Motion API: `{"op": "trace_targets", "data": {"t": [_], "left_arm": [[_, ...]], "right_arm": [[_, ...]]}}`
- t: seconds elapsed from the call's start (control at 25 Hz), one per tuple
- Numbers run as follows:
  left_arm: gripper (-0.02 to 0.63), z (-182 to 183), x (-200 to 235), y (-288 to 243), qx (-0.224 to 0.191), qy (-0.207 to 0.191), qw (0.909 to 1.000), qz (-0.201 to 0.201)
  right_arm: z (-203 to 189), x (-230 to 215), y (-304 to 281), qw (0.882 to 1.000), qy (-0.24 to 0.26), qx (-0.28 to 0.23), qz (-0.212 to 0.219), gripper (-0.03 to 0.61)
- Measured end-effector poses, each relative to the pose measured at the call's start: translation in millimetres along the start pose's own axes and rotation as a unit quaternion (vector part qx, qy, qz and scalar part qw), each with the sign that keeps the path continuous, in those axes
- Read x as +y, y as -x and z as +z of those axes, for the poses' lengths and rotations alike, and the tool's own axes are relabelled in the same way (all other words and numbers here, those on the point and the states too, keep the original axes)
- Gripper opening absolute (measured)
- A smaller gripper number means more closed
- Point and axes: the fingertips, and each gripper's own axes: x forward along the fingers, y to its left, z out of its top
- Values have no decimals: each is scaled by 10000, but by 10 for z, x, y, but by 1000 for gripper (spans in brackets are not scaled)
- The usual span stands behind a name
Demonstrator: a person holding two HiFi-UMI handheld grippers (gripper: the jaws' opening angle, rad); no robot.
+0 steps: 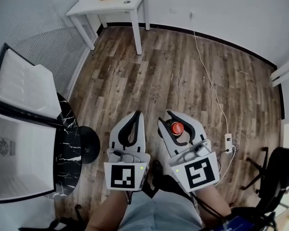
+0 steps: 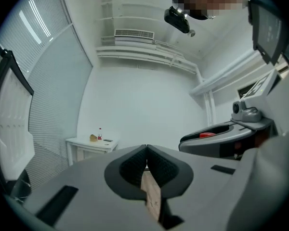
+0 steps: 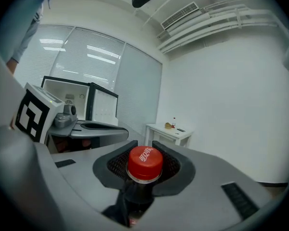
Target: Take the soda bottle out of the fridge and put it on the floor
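Currently gripped: the soda bottle (image 3: 145, 163) is clamped at its neck, just under the red cap, by the pads of the right gripper (image 3: 144, 144), whose jaws are set partly apart around it.
Left gripper (image 2: 146, 149): the jaws are closed tip to tip, and nothing is held.
Bottle position: it is carried above the wooden floor (image 1: 183, 76), outside the fridge (image 1: 19, 153), which is seen open at the head view's left.
Right gripper view only: the dark neck and white script on the cap are shown, but the script cannot be read with certainty.
Head view only: the cap is seen from above, and a white cable with a power strip (image 1: 228, 141) is shown on the floor.
Left gripper view only: the right gripper is seen side-on, with the red cap showing.
Markers: black-and-white squares are carried on each gripper's cube, with no words.
Background: a white table (image 1: 111, 4) by the wall is shown in all three views.
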Motion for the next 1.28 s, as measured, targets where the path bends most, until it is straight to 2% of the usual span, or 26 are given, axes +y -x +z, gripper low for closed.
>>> {"op": "trace_targets", "data": {"t": [0.24, 0.48, 0.88, 1.28], "left_arm": [[12, -258, -205, -408, 170, -2, 9989, -447], [12, -710, -274, -688, 420, 20, 9972, -626], [12, -1690, -464, -1000, 747, 39, 9918, -1035], [12, -2832, -539, -991, 1083, 80, 9865, -1227]], "right_arm": [[-321, -399, 6, 9983, -223, 85, -527, 107], [-841, -600, -44, 9954, -435, 275, -814, 106], [-2010, -733, -156, 9885, -661, 728, -1150, 106], [-3210, -601, -161, 9796, -919, 1064, -1434, 104]]}}
